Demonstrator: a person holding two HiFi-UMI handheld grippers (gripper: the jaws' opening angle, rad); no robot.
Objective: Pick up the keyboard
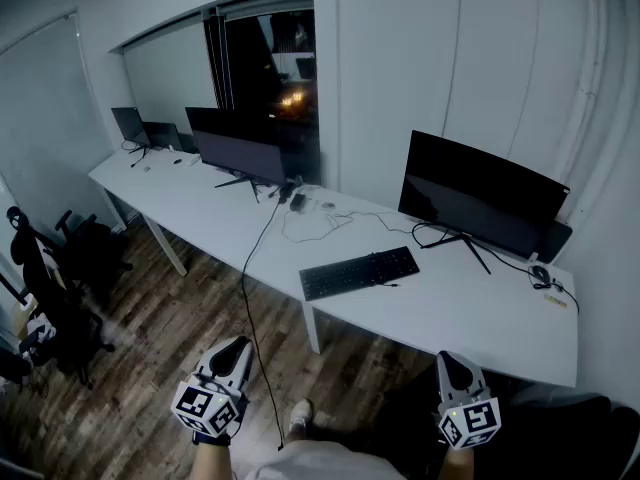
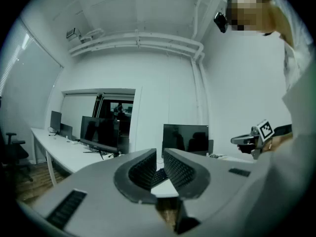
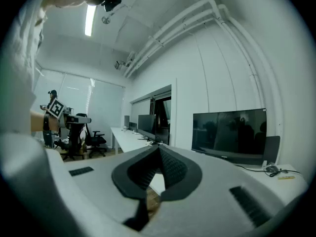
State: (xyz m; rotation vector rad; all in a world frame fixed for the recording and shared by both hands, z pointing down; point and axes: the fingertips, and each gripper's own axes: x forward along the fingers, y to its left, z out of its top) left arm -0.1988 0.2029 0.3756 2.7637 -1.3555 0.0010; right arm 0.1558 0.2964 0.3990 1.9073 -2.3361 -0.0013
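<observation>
Keyboard [image 1: 359,272] lies flat on the white bench [image 1: 470,328], close to the front edge and a little askew to it, in front of the nearer monitor [image 1: 480,196] and off to its left. I take that as its typing place for that screen. It suits me, since the long near side faces where I stand and nothing lies against it. The mouse [image 1: 540,273] sits well apart, over by the right end of the bench.

My left hand-held gripper [image 1: 236,346] hangs low in front of me over the wooden floor [image 1: 160,318], well short of the bench. Its jaws are pressed together with nothing between them. In its own view the ribbed pads all but meet, and the keyboard shows far beyond them, so I am roughly lined up on it. My right hand-held gripper [image 1: 447,360] is also low and short of the bench, jaws closed tip to tip and empty.

Both point about level toward the bench. I judge this to be a plain carrying posture: there is nothing to grasp yet, so the jaws have no reason to be spread. The task has not really begun. I have to close the gap first, then spread the jaws before going for an edge of the keyboard.

A dark cable [image 1: 250,298] drops from the bench to the floor just ahead of my left side. I would keep that hand-held gripper clear of it on the way in.
</observation>
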